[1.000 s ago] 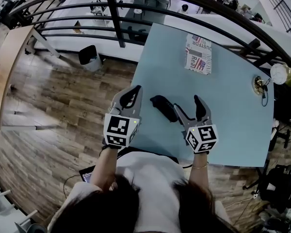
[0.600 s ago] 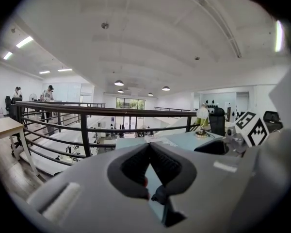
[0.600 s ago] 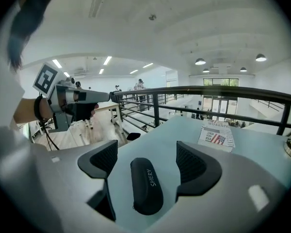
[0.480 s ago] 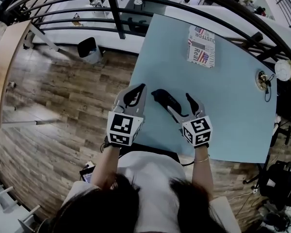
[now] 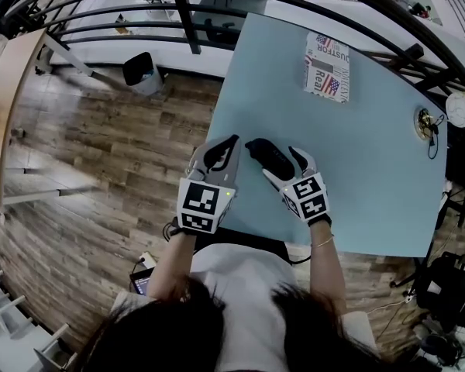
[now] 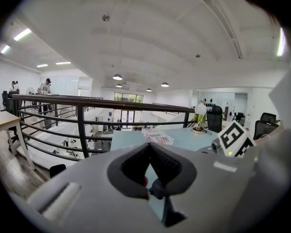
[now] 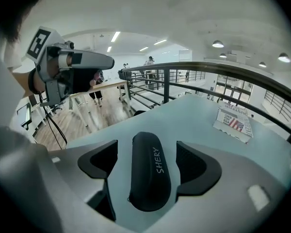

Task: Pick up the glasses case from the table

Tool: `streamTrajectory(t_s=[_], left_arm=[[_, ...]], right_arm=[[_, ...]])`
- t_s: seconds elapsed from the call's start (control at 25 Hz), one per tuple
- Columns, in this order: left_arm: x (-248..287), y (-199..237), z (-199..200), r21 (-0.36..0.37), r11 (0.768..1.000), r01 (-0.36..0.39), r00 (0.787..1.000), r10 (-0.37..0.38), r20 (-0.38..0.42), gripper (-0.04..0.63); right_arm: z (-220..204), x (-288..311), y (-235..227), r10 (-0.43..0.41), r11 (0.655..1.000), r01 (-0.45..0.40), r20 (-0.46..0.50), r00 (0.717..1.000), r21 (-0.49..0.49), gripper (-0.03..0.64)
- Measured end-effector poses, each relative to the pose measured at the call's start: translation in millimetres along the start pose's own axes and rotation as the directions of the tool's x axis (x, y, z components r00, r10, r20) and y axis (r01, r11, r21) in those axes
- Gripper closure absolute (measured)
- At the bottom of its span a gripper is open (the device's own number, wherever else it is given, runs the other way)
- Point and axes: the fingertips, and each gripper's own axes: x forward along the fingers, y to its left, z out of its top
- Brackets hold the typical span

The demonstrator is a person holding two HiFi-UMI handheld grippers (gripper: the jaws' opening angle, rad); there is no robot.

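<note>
Black, oblong, hard-shell glasses case [image 5: 267,155], white lettering along its lid; lies flat on the pale blue table [image 5: 372,177] near the person's edge, not yet lifted. Right gripper [image 5: 288,165], grey, two-jaw: a second ago it stood just to the right of the case's near end; it has since slid in, so the case now runs lengthwise between its spread jaws. In the right gripper view the case [image 7: 150,178] fills the gap of that gripper [image 7: 148,161], with a strip of bare tabletop showing on either side, so neither pad appears to touch it. Left gripper [image 5: 217,155], same make: has stayed at the table's left edge, just beside the case's far end, taking no part; the left gripper view shows it [image 6: 149,166] with pads pressed together at the tips and nothing between them. Judgement: approach and alignment look complete; squeezing and raising remain. Also present: printed paper packet with flag design [image 5: 328,66], well apart at the far side; black metal railing [image 5: 178,14] beyond.
</note>
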Motion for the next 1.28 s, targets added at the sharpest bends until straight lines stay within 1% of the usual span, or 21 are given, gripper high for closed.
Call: streamTrajectory(t_s=[0.4, 0.6, 0.84, 1.28], left_arm=[[9, -6, -22, -0.027, 0.999, 0.024, 0.999, -0.025, -0.046, 0.538], [10, -4, -30, -0.038, 0.999, 0.022, 0.998, -0.024, -0.063, 0.538], [9, -1, -36, -0.045, 0.999, 0.022, 0.997, -0.025, -0.075, 0.538], [7, -1, -46, -0.053, 0.998, 0.023, 0.995, -0.028, -0.092, 0.538]], right_arm=[[-27, 31, 8, -0.011, 0.997, 0.003, -0.104, 0.995, -0.081, 0.264], [-40, 42, 10, -0.039, 0.992, 0.022, -0.13, 0.991, -0.126, 0.264], [-45, 49, 7, -0.087, 0.982, 0.06, -0.147, 0.985, -0.181, 0.264], [-55, 59, 3, -0.122, 0.965, 0.071, -0.192, 0.974, -0.253, 0.264]])
